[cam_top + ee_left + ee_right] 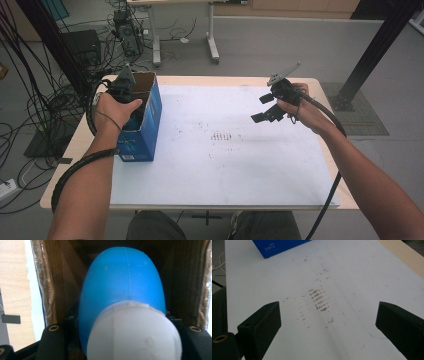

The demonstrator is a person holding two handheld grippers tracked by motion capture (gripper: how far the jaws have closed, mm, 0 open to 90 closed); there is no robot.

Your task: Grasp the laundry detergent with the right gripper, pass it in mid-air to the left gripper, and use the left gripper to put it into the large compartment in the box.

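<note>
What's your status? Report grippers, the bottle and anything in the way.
Left gripper down in the blue box, shut on blue bottle with white cap. Right gripper open, empty, above the white sheet. Nothing in the way.

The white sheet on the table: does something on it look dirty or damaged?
Yes. The white paper sheet carries a patch of short brown smudge marks near its middle, with scattered specks around it and a thin blue pen line beside them. The open right gripper hovers above that patch. No tear shows.
</note>
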